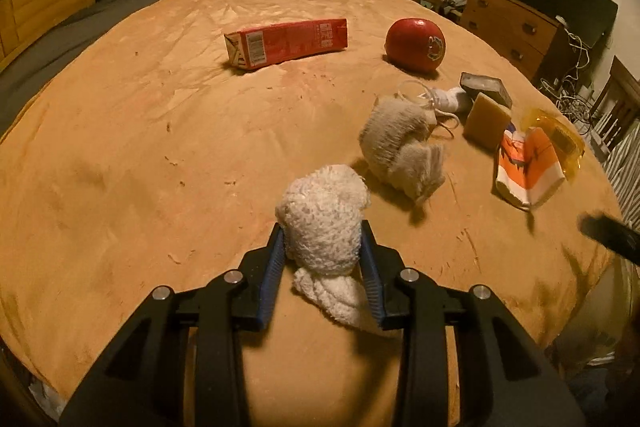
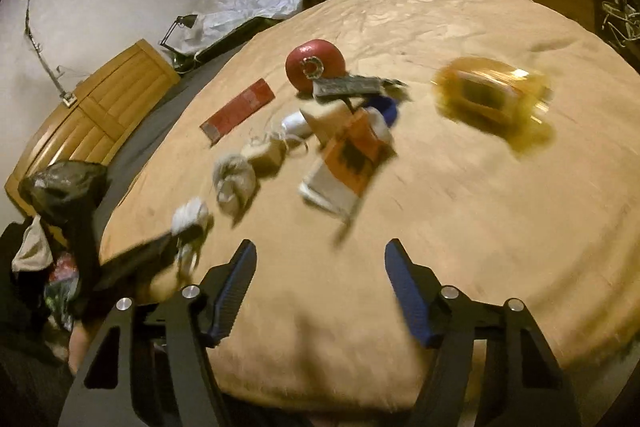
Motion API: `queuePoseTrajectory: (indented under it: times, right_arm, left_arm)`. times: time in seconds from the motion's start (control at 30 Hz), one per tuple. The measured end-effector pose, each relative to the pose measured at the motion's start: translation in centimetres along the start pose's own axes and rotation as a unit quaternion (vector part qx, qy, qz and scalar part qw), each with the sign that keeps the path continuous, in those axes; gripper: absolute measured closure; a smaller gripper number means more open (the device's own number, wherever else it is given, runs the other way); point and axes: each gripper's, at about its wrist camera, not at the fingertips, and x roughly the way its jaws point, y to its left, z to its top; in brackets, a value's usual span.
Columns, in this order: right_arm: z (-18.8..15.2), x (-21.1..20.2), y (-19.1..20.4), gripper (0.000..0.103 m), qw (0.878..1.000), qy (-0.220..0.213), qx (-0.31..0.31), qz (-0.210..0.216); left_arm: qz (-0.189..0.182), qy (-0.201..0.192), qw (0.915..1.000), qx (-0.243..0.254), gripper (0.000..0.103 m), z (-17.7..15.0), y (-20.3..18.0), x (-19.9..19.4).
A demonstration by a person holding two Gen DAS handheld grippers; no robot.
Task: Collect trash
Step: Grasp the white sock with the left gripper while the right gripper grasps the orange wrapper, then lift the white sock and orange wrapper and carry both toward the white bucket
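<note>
Two grippers: both are seen over a tan blanket [image 1: 120,147].
Left gripper [image 1: 324,239]: its jaws are clamped on a white fluffy wad [image 1: 324,223], which is pressed between the blue pads at the near edge.
Right gripper [image 2: 320,255]: its jaws are spread apart, with nothing between them.
Other trash: a grey wad [image 1: 400,151], an orange-and-white wrapper [image 1: 528,171] and a red carton [image 1: 288,43] are laid farther back.
</note>
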Motion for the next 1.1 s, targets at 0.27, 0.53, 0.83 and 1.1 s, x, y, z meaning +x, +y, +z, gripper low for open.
queuePoseTrajectory:
  times: [0.27, 0.53, 0.83, 1.1]
  right_arm:
    - [2.9, 6.2, 1.0, 0.053, 0.996, -0.022, -0.007, -0.085]
    - [3.0, 6.9, -0.4, 0.094, 0.992, -0.027, -0.042, -0.117]
    - [0.2, 2.4, -0.1, 0.095, 0.990, -0.055, -0.056, -0.115]
    - [-1.8, -5.1, 3.0, 0.094, 0.980, -0.128, -0.104, -0.114]
  left_arm:
    - [-0.012, -0.006, 0.9999, -0.008, 0.068, 0.5, 0.2, 0.9]
    - [0.004, -0.018, 0.9998, -0.005, 0.069, 0.0, -0.4, 0.6]
    - [0.018, -0.053, 0.9984, 0.004, 0.070, -0.2, -1.8, -2.5]
    - [0.000, -0.121, 0.9915, 0.046, 0.070, 0.3, -6.5, -8.6]
